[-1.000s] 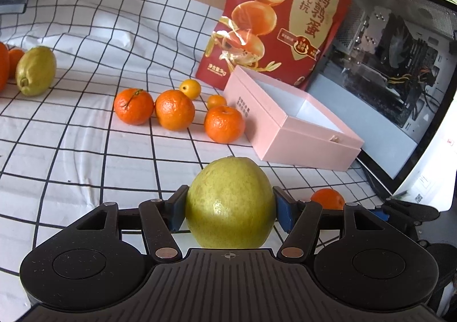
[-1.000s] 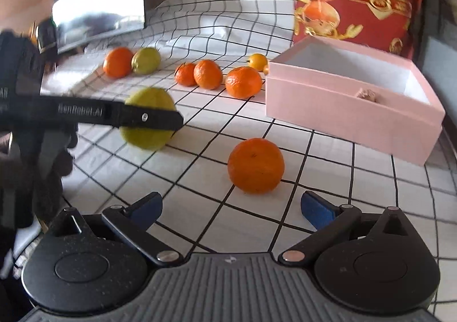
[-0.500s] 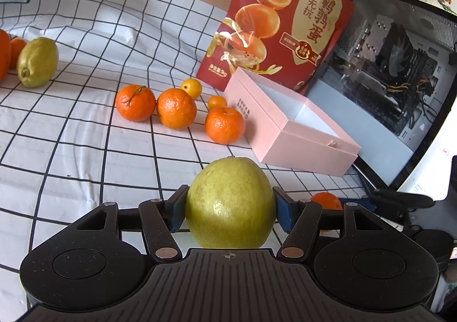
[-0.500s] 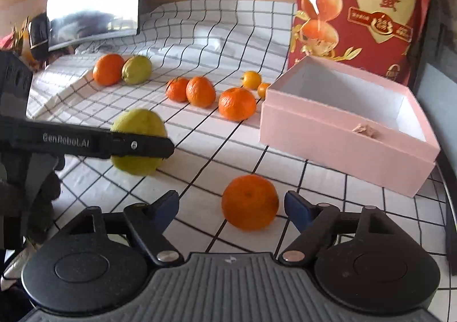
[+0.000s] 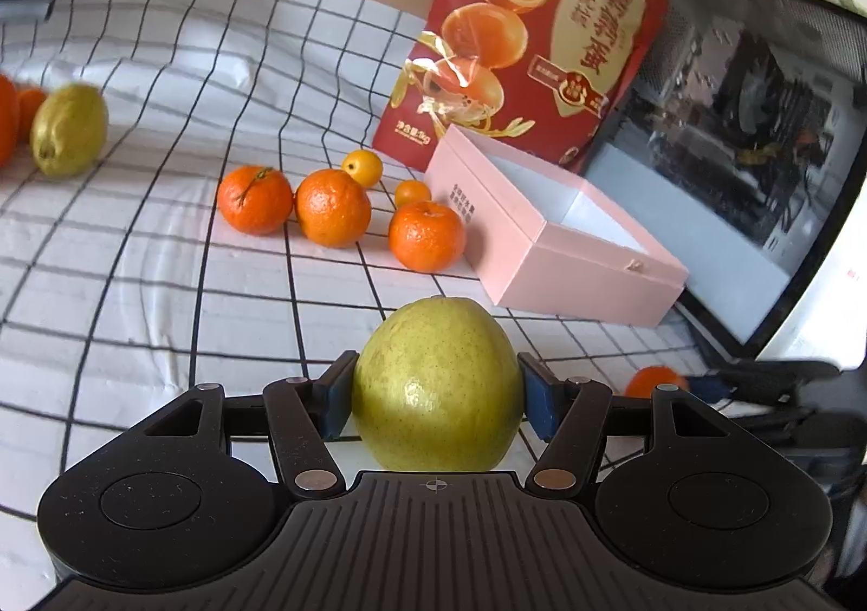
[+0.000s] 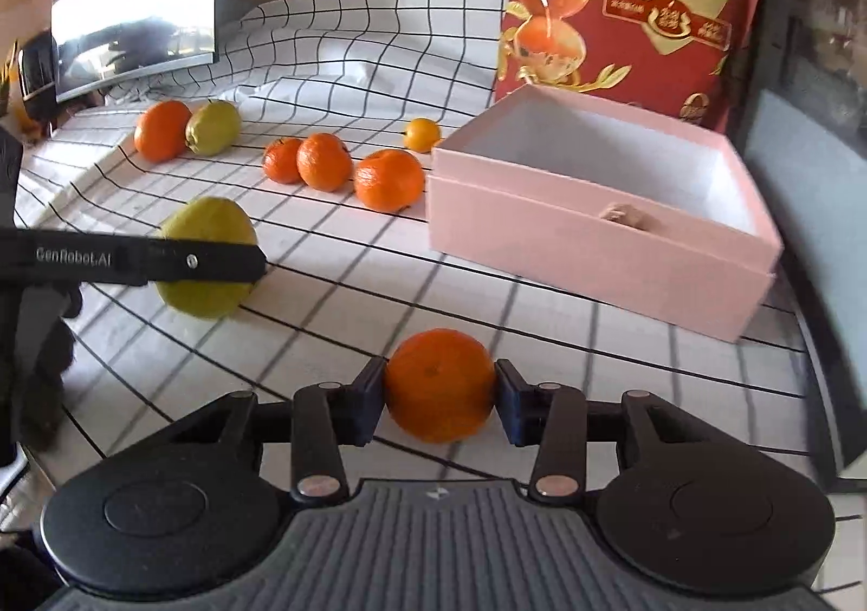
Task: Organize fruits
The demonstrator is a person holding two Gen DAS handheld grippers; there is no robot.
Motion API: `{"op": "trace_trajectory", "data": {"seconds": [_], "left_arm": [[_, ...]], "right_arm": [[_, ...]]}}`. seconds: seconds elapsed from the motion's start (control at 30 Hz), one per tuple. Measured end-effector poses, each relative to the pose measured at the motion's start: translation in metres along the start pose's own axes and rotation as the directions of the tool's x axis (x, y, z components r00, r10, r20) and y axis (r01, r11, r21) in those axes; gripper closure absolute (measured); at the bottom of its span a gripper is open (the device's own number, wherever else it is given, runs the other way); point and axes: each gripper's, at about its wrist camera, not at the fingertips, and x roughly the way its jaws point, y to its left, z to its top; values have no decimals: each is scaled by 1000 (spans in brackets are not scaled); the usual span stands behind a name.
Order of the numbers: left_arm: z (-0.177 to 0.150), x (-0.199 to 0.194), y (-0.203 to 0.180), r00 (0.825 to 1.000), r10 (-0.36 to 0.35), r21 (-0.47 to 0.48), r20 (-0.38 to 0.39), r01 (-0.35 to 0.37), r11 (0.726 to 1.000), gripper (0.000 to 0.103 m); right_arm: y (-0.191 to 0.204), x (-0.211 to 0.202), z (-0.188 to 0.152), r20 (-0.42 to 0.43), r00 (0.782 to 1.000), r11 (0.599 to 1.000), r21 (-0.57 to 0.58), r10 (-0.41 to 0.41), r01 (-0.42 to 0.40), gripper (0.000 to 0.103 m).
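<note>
Right gripper (image 6: pixel 440 389) jaws just closed, blue pads touching the mandarin (image 6: pixel 439 383) at 3 and 9 o'clock. Left gripper (image 5: pixel 438 391) clamped on green pear (image 5: pixel 436 383), dead centre.

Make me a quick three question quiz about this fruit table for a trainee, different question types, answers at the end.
1. True or false: the pink box already holds fruit.
2. What does the left gripper hold? A) pear B) orange C) bag
3. Fill in: the right gripper's pads sit against an ______.

Key:
1. False; no fruit shows inside it.
2. A, the pear.
3. Orange; the jaws have just been closing on it.
</note>
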Motion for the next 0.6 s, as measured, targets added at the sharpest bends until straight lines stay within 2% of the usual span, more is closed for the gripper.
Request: {"op": "trace_trajectory", "data": {"seconds": [0.1,0.27,0.33,0.47,0.6], "left_arm": [[2,3,-11,999,31,54,-7,-31,998,36],[8,17,-24,999,-25,60,-45,27,998,36],[14,20,-30,998,-54,57,-38,56,997,36],[53,18,-53,991,-128,78,42,124,989,36],[113,25,-76,976,-179,70,125,171,983,36]], "right_arm": [[-12,-4,1,-7,1000,999,32,-11,11,61],[-35,-11,4,7,998,993,100,-60,59,61],[-41,-17,6,24,997,990,119,-76,73,61],[-50,-36,26,90,991,988,126,-103,91,61],[-57,-66,72,194,972,986,123,-133,110,61]]}}
